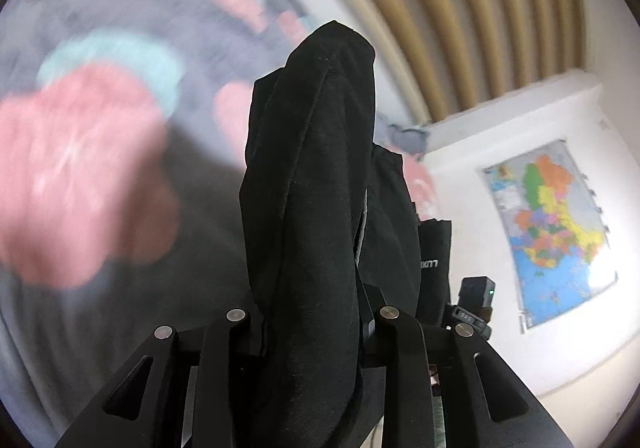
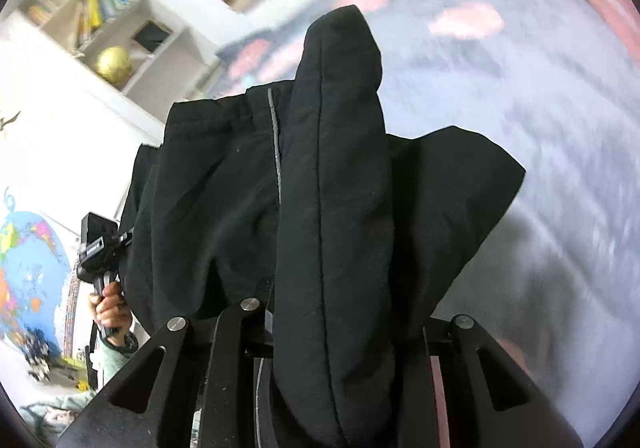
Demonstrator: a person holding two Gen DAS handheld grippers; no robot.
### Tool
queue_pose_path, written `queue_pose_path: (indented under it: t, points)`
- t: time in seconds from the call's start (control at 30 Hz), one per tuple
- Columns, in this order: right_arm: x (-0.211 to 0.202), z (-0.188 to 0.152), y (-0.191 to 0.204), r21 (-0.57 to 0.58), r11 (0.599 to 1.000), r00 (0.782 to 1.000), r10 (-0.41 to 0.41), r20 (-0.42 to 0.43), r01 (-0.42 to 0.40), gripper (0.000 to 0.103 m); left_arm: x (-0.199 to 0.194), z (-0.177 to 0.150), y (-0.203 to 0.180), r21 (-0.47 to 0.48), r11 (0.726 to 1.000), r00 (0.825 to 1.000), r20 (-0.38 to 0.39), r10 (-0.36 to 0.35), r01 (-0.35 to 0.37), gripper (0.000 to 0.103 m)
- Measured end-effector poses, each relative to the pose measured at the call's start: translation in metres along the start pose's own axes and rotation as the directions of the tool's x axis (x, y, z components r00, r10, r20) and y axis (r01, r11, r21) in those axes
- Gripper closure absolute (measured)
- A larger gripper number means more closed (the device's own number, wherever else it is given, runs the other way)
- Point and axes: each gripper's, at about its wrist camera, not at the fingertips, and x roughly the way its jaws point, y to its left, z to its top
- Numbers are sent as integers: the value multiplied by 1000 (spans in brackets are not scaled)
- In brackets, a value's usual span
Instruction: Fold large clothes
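Both grippers' jaws clamp thick rolled folds of the soft black garment [image 1: 308,208] [image 2: 332,208].

This looks like a home bedroom or a child's study. A grey bedspread [image 2: 540,96] with pink and teal patches spreads below, and a white bookshelf [image 2: 120,28] beside its far edge holds colourful books and a gold ball [image 2: 114,64]. A coloured wall map [image 1: 552,224] hangs on the white wall beyond the bed, under a ribbed beige panel [image 1: 460,8].
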Motion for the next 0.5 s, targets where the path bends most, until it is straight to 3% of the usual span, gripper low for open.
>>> queue_pose_path:
  t: [0.07, 0.1, 0.13, 0.2, 0.23, 0.27, 0.37, 0.43, 0.5]
  points:
    - [26, -8, -22, 33, 999, 998, -39, -51, 40, 71, 20, -12, 38, -60, 996, 998, -22, 67, -68, 69]
    - [35, -13, -36, 63, 994, 995, -80, -59, 84, 64, 24, -16, 62, -99, 988, 993, -12, 116, -116, 68]
    - [39, -18, -53, 105, 989, 993, -101, -61, 107, 57, 24, -19, 77, -131, 984, 993, -3, 122, -121, 64]
    - [36, -34, -94, 249, 968, 999, -20, -38, 29, 51, 11, -25, 117, -244, 970, 999, 30, 12, -5, 62]
    - [31, -41, -111, 324, 946, 1000, 22, -15, -15, 42, 3, -26, 127, -272, 962, 999, 44, -26, 37, 62]
    - [20, -49, -124, 368, 930, 1000, 26, 6, -26, 40, -10, -26, 131, -269, 962, 998, 58, -28, 42, 62]
    - [-17, -62, -127, 362, 932, 998, -40, 56, 17, 36, -53, -20, 105, -131, 987, 986, 122, 113, -97, 63]
    - [-40, -61, -106, 295, 948, 986, -150, 75, 122, 36, -71, -14, 77, -28, 988, 978, 144, 154, -151, 64]
    - [-55, -54, -68, 188, 952, 959, -263, 104, 241, 36, -78, -9, 36, 92, 974, 967, 168, 190, -208, 64]
